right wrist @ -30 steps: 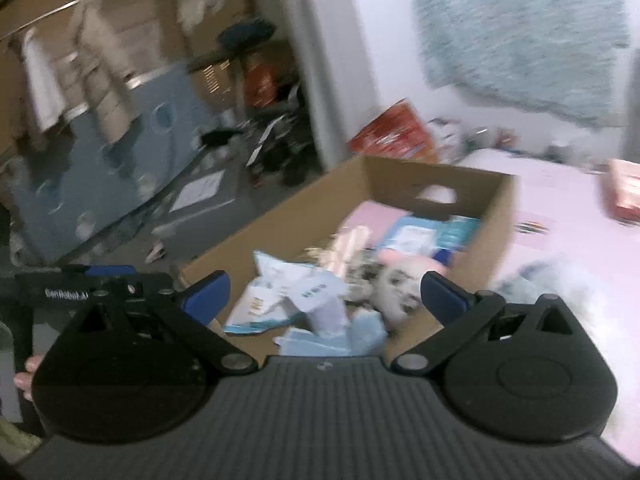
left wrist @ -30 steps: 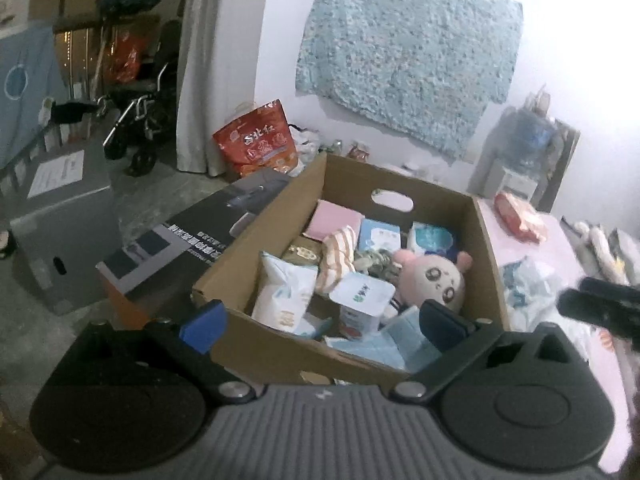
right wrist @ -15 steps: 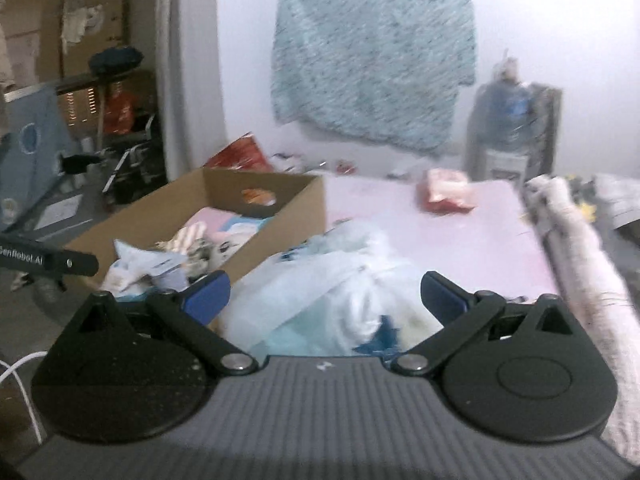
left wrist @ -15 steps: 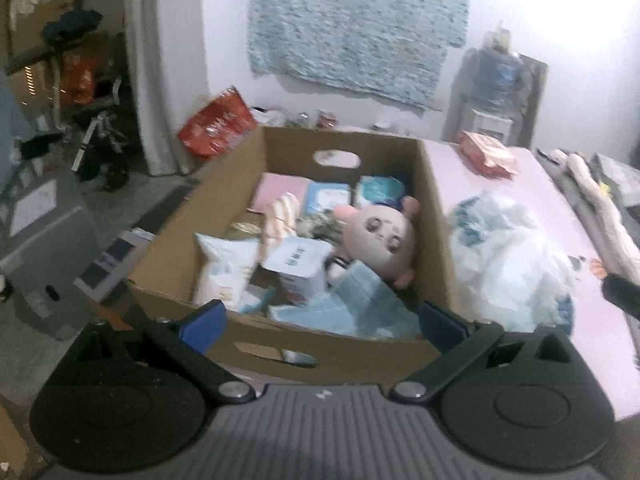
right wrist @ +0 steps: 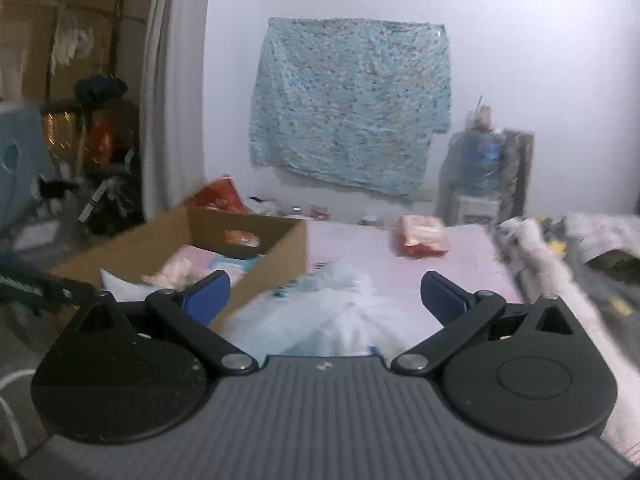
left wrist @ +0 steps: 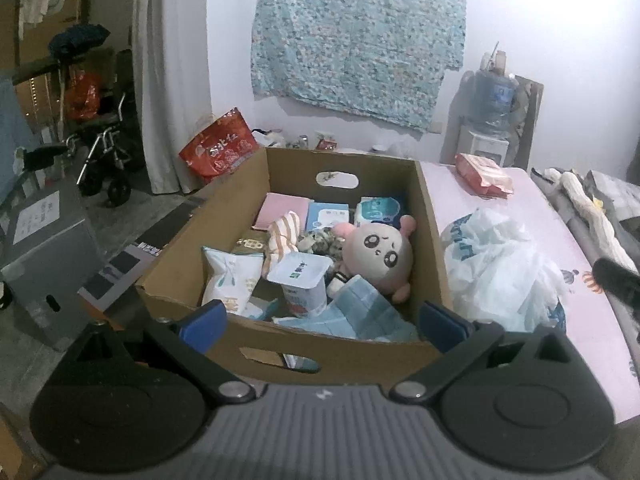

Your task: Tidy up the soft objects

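A cardboard box (left wrist: pixel 431 220) stands at the edge of a pink bed. Inside lie a pink plush doll (left wrist: pixel 378 256), a striped soft toy (left wrist: pixel 282 236), a yogurt cup (left wrist: pixel 302 280), a white snack bag (left wrist: pixel 230 280), blue face masks (left wrist: pixel 360 316) and tissue packs (left wrist: pixel 376 210). My left gripper (left wrist: pixel 322 320) hangs open just before the box's near wall, holding nothing. My right gripper (right wrist: pixel 324 294) is open and empty over a crumpled white plastic bag (right wrist: pixel 320 312), which lies right of the box (right wrist: pixel 264 276). The same bag (left wrist: pixel 496 268) shows in the left wrist view.
A red packet (left wrist: pixel 484 170) lies farther back on the pink sheet (left wrist: pixel 592 320). Rolled bedding (right wrist: pixel 540 264) runs along the bed's right side. A water dispenser (left wrist: pixel 492 120) stands against the wall. A grey box (left wrist: pixel 40 248), a wheeled chair (left wrist: pixel 104 156) and a red bag (left wrist: pixel 220 148) occupy the floor at left.
Both grippers have swung right, from facing the box's left side. The left one now faces the box squarely; the right one has turned from the box to the plastic bag. Both stayed open.
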Available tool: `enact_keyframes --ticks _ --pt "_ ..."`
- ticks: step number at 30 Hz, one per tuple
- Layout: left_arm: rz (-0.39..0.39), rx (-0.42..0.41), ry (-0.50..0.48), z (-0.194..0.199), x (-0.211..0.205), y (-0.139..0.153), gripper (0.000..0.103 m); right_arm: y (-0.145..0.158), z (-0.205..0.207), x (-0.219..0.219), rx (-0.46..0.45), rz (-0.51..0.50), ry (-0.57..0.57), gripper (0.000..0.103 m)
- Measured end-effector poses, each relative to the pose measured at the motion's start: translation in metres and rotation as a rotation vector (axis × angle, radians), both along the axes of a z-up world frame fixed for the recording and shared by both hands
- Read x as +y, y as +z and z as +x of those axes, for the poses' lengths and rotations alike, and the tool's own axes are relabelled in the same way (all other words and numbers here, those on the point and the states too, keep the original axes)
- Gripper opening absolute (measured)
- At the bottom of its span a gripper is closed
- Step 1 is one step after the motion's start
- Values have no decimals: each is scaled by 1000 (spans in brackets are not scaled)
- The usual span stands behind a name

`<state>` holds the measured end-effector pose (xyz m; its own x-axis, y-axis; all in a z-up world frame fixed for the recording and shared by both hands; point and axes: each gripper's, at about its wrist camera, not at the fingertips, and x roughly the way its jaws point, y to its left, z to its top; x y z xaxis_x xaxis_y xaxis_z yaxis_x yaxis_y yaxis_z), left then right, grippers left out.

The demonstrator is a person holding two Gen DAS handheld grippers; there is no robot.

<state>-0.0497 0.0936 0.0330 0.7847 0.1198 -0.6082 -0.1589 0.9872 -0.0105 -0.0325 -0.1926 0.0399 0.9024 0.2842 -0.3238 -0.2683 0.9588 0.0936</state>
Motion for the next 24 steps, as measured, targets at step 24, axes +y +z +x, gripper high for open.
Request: enact_keyframes --ticks 24 --pt "11 272 82 10 12 -42 103 -41 38 25 388 -5 -20 102"
